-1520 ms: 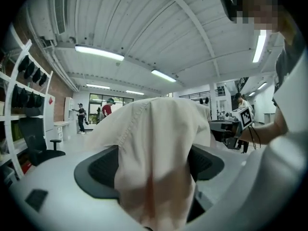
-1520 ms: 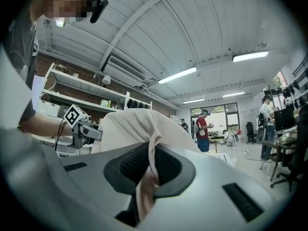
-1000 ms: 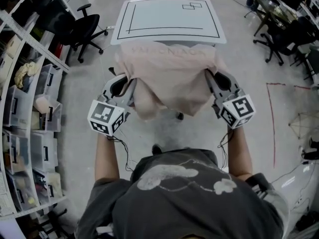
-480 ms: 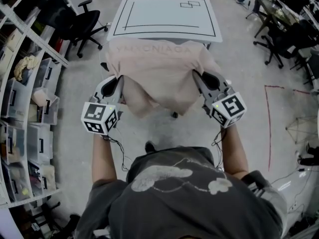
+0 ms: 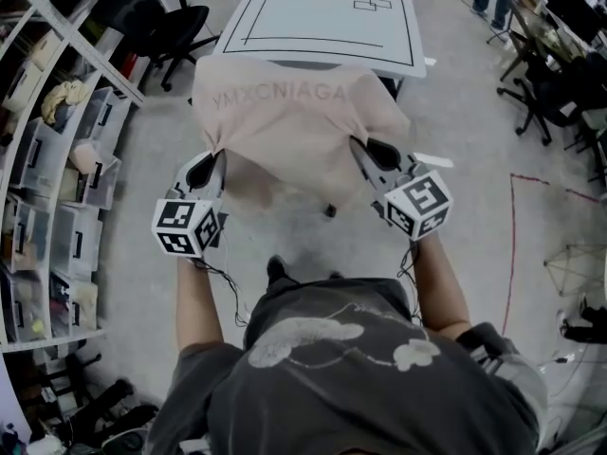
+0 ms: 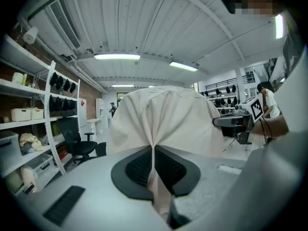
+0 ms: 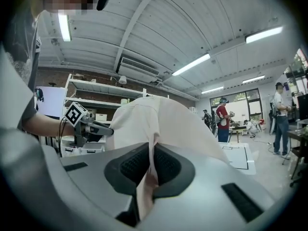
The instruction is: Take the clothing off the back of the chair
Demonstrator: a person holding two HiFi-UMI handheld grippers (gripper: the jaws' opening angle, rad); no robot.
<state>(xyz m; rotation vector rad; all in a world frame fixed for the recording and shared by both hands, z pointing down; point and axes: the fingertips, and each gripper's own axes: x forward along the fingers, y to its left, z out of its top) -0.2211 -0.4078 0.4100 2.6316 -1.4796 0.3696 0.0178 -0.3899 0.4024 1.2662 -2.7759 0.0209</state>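
Observation:
A beige T-shirt [image 5: 289,126] with pale lettering hangs spread between my two grippers, just in front of the white table [image 5: 322,22]. It hides the chair back; only a dark bit of the chair's base [image 5: 329,211] shows under the hem. My left gripper [image 5: 218,156] is shut on the shirt's left edge, and a fold of cloth [image 6: 161,119] runs between its black pads [image 6: 139,167]. My right gripper [image 5: 358,146] is shut on the right edge, with fabric [image 7: 149,121] pinched between its pads [image 7: 166,165].
Shelves with storage bins [image 5: 57,188] line the left side. A black office chair [image 5: 180,27] stands at the back left, with more chairs and desks [image 5: 545,83] at the right. A person [image 7: 222,119] stands beyond the table. Red tape [image 5: 512,245] marks the floor.
Both grippers have drawn the shirt's edges apart and back a little. The cloth now lies flatter between them, with its lettering in full view.

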